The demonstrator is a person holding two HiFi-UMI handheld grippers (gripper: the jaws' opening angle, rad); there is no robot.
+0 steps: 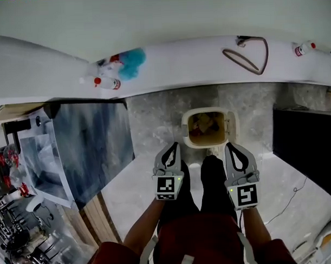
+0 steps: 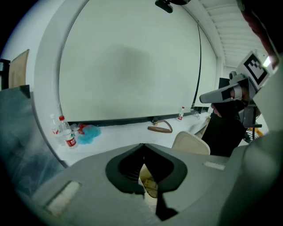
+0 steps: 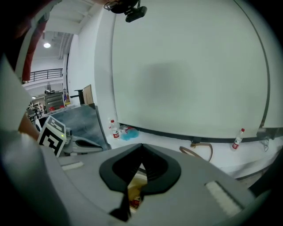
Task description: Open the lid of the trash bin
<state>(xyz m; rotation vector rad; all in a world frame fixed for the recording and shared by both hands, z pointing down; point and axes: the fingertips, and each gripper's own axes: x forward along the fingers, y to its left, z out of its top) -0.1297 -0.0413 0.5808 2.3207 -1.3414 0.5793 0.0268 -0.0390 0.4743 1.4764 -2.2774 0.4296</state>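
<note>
While the person stands over the pale floor, the trash bin (image 1: 185, 124) sits on it just ahead of both tools, already open.
Left hand-held gripper (image 1: 173, 147): jaws closed, nothing between them. Bin: cream lid (image 2: 191, 143) raised, yellowish rubbish showing inside. Right hand-held gripper (image 1: 229, 146): jaws likewise closed and empty, tips near the bin's rim.

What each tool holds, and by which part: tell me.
Nothing is held. The left tool and the right tool are both shut and empty.
</note>
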